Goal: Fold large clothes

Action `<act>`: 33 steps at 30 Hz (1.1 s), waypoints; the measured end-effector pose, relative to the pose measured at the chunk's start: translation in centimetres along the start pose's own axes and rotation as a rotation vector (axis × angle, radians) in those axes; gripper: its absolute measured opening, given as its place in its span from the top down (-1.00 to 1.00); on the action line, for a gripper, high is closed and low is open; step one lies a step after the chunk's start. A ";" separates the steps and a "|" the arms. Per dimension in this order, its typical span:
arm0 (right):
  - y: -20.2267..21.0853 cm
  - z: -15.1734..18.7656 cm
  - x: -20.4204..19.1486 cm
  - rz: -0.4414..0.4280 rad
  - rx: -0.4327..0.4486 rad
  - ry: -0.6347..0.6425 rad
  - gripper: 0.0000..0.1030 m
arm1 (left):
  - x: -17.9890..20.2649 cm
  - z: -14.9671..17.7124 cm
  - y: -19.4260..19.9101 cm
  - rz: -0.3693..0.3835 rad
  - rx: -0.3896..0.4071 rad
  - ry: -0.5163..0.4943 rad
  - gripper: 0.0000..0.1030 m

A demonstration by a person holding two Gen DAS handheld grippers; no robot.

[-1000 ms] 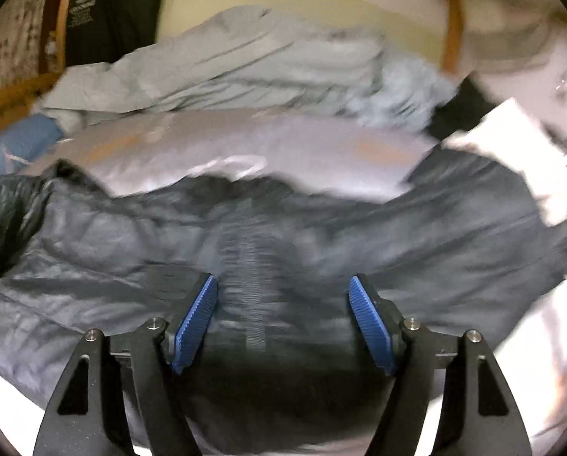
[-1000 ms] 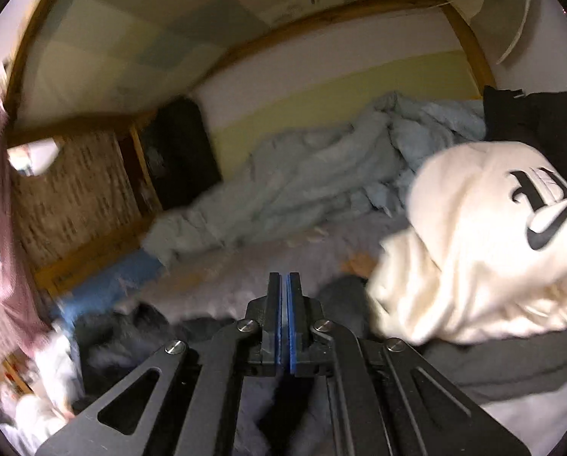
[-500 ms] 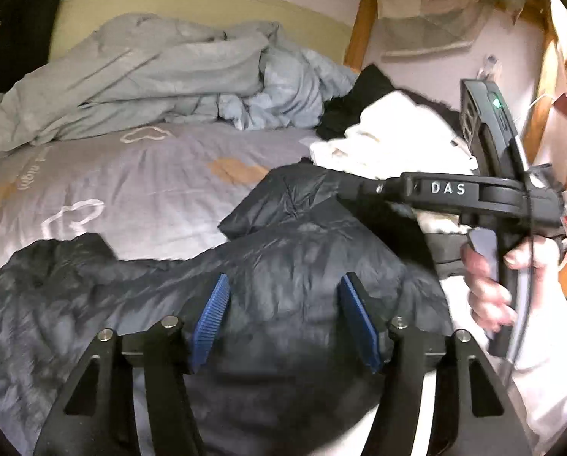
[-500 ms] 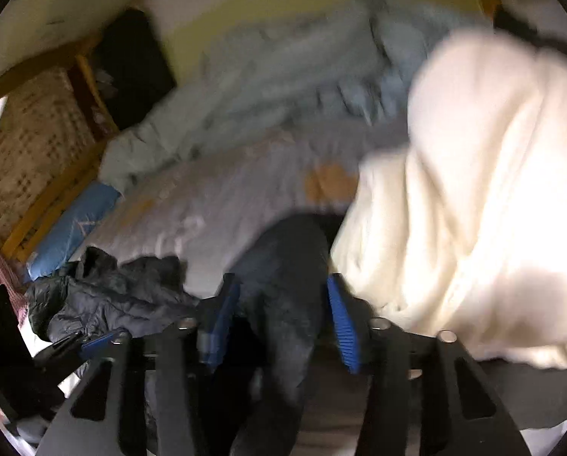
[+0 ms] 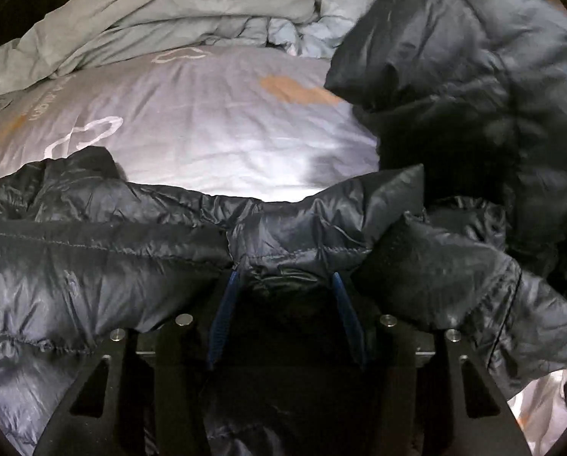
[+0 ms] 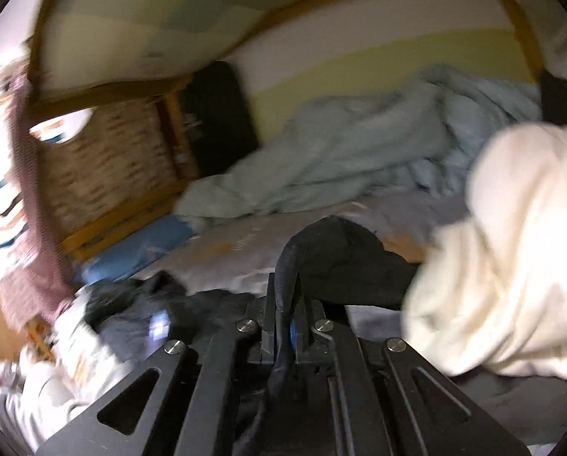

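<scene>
Lying across the near side of the bed (image 5: 215,129), the dark quilted puffer jacket (image 5: 105,258) spreads from the left edge of the left wrist view over to the right, where part of it is lifted into a bulky fold (image 5: 466,76) that stands above the sheet. Its shiny, stitched fabric bunches directly over the left tool (image 5: 285,285). The two blue pads (image 5: 222,315) of that tool stand partly apart with a ridge of the jacket between them; the jaws have just been closing in, and the cloth covers the pad tips, so whether they already press on it cannot be told.

From the right wrist view, the right tool (image 6: 285,304) is pressed together on a dark strip of the jacket's fabric (image 6: 344,258), which rises from between the pads and arches up and over to the right. Only a sliver of blue pad shows beside the pinched cloth.

Around the jacket, the bed wears a pale lilac-grey sheet with white outline shapes and an orange patch (image 5: 295,89). Behind it, against the wall, lies a crumpled light blue-grey duvet (image 5: 192,7). A cream sweatshirt (image 6: 519,250) sits heaped at the right of the right wrist view, close beside the raised dark fabric, blurred. Further left in that view are a blue pillow (image 6: 143,247) by the wooden bed frame (image 6: 108,228), a woven panel (image 6: 105,167), and a dark item (image 6: 219,114) leaning at the wall. That whole side is smeared by motion blur.
</scene>
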State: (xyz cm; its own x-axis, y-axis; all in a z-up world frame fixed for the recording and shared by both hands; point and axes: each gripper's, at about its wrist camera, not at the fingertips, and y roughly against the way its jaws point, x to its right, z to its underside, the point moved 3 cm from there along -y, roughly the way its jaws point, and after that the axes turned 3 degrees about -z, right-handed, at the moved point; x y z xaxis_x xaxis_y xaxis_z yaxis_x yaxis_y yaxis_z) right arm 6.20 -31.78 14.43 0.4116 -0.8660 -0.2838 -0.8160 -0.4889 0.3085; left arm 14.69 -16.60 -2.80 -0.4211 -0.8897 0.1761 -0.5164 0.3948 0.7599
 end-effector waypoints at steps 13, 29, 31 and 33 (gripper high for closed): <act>-5.3 11.8 -2.5 0.109 -0.398 -0.108 0.93 | -4.1 2.1 13.2 0.070 0.265 0.065 -0.01; -2.0 13.6 -1.7 0.103 -0.376 -0.293 0.87 | 7.0 -7.6 8.0 0.070 0.107 -0.263 -0.31; -2.1 13.8 -1.4 0.111 -0.374 -0.330 0.87 | 7.1 -9.4 6.3 0.032 0.079 -0.229 -0.31; -2.0 14.6 -1.1 0.127 -0.373 -0.368 0.87 | 6.8 -10.9 4.0 0.104 -0.029 -0.152 -0.31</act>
State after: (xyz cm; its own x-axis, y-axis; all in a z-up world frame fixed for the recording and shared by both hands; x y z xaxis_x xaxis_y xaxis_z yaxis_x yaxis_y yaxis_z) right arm 1.46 -28.31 0.89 0.0952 -0.8597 -0.5019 -0.6228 -0.4447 0.6437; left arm 17.94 -23.54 8.26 -0.5800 -0.7989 0.1596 -0.4436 0.4741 0.7606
